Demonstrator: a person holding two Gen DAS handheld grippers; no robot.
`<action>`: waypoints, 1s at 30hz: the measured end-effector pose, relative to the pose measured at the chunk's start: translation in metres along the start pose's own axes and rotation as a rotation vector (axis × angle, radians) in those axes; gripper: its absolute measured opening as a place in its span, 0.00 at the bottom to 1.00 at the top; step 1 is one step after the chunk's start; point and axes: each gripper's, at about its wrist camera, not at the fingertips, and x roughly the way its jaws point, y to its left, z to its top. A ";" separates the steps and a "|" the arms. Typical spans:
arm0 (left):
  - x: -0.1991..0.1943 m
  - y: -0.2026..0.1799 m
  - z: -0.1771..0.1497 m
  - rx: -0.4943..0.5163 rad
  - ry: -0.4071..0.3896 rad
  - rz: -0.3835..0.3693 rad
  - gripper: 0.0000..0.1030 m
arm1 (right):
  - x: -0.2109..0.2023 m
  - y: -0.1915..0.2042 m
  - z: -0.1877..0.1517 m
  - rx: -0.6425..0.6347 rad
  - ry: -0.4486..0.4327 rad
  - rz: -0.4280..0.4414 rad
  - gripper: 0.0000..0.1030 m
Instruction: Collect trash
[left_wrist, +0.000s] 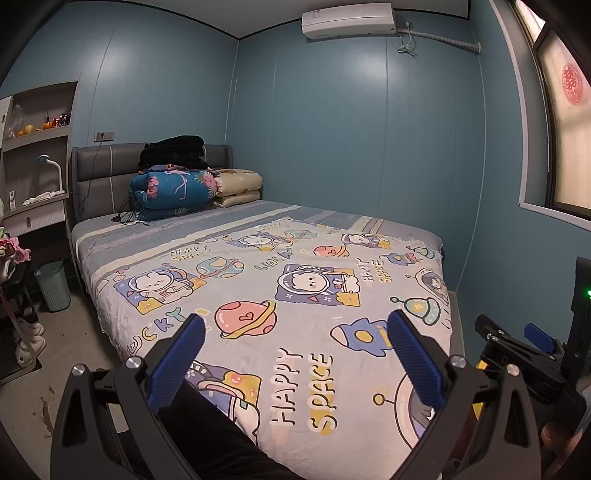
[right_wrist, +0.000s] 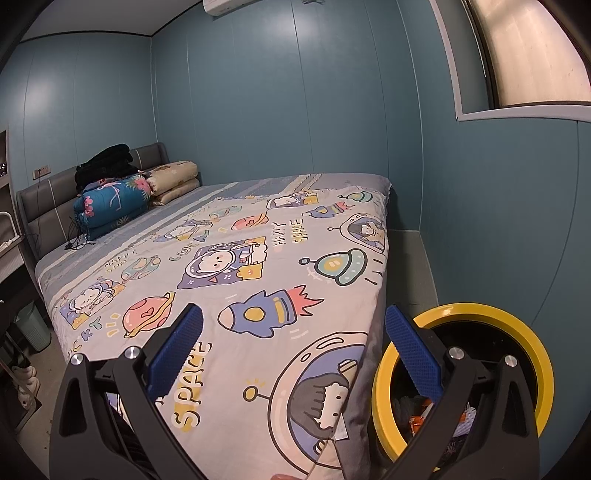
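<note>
Blue-walled bedroom; a bed (left_wrist: 258, 295) with a cartoon space quilt fills it. Left gripper (left_wrist: 295, 354) and right gripper (right_wrist: 293, 349) hover above it, jaws spread, empty. Yellow-rimmed trash bin (right_wrist: 517, 325) beside the bed's foot holds scraps.

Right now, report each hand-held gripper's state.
Left hand-held gripper: open, holding nothing, above the bed.
Right hand-held gripper: open, holding nothing, beside the yellow-rimmed bin.
</note>
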 end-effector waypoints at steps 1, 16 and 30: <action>0.000 0.000 0.000 0.000 0.000 0.000 0.92 | 0.000 0.000 0.000 0.000 0.001 0.000 0.92; 0.002 0.002 0.000 0.002 0.012 -0.009 0.92 | -0.001 0.000 -0.003 0.002 0.008 0.000 0.92; 0.004 0.002 0.000 0.006 0.016 -0.015 0.92 | -0.001 0.001 -0.004 0.008 0.017 -0.001 0.92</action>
